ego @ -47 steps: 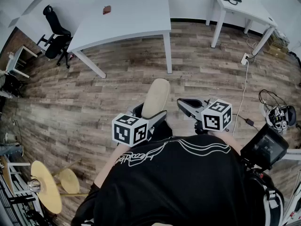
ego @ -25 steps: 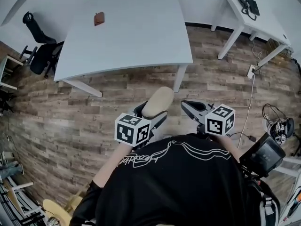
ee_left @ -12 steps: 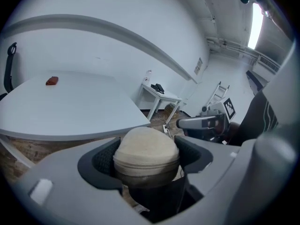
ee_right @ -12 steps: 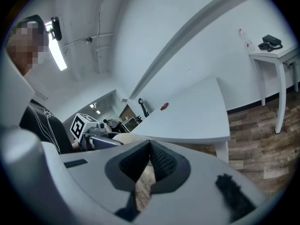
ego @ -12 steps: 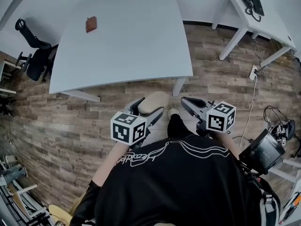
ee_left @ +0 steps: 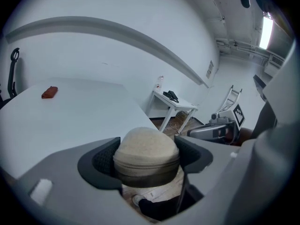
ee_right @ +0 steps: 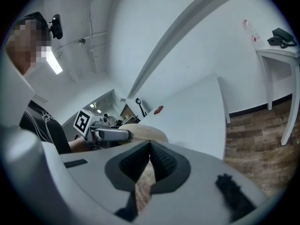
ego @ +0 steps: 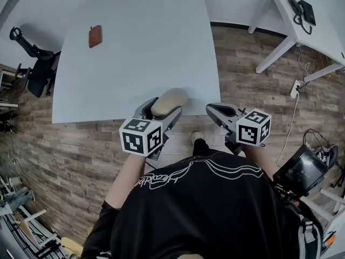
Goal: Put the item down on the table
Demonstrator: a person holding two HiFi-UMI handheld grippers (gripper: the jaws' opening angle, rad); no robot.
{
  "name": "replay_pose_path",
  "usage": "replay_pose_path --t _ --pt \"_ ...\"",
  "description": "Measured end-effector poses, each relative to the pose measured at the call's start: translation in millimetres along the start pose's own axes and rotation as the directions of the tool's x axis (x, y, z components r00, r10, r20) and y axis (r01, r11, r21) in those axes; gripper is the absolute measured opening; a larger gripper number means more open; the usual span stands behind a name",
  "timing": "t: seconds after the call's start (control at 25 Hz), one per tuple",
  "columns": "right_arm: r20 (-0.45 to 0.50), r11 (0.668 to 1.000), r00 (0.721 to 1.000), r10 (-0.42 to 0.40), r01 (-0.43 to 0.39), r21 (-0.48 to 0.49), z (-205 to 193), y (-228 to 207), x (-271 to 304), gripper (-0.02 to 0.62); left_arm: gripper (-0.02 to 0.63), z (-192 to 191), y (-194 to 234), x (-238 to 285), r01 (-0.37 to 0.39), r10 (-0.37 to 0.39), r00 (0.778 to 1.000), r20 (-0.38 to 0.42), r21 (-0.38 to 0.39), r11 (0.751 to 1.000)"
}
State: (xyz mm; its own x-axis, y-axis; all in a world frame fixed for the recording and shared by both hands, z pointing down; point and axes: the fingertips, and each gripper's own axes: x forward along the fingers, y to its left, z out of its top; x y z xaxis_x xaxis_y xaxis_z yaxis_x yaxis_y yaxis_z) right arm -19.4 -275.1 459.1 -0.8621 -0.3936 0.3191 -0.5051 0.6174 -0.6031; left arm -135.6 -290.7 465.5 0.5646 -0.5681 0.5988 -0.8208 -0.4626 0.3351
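A beige oval zip case (ego: 168, 101) is clamped between the jaws of my left gripper (ego: 161, 108), which hangs over the near edge of the white table (ego: 135, 53). In the left gripper view the case (ee_left: 146, 154) fills the gap, both pads pressing its sides, and the tabletop (ee_left: 61, 116) stretches ahead. My right gripper (ego: 215, 112) stays level to the right, off the table above the wood floor. Its jaws meet with nothing between them in the right gripper view (ee_right: 149, 159). From there the case (ee_right: 140, 133) shows at the left.
A small brown object (ego: 95, 36) lies on the table's far left part. A second white table (ego: 307, 20) with a black phone stands at the right. A black office chair (ego: 29, 63) is left of the table. Cables and gear (ego: 307, 166) lie on the floor at right.
The person has walked up to the white table. My left gripper with the case now reaches over the near edge; before, both grippers were above the floor.
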Motion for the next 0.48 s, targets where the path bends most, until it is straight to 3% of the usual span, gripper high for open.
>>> replay_pose_path --t 0.36,0.48 --pt "-0.033 1.000 0.999 0.021 -0.022 -0.019 10.9 6.5 20.0 0.008 0.368 31.9 26.3 5.2 -0.070 0.065 0.995 0.071 0.068 0.995" --pt "-0.062 0.999 0.998 0.032 -0.031 0.007 21.1 -26.1 29.5 0.008 0.368 48.0 40.8 42.5 -0.086 0.082 0.995 0.063 0.076 0.993"
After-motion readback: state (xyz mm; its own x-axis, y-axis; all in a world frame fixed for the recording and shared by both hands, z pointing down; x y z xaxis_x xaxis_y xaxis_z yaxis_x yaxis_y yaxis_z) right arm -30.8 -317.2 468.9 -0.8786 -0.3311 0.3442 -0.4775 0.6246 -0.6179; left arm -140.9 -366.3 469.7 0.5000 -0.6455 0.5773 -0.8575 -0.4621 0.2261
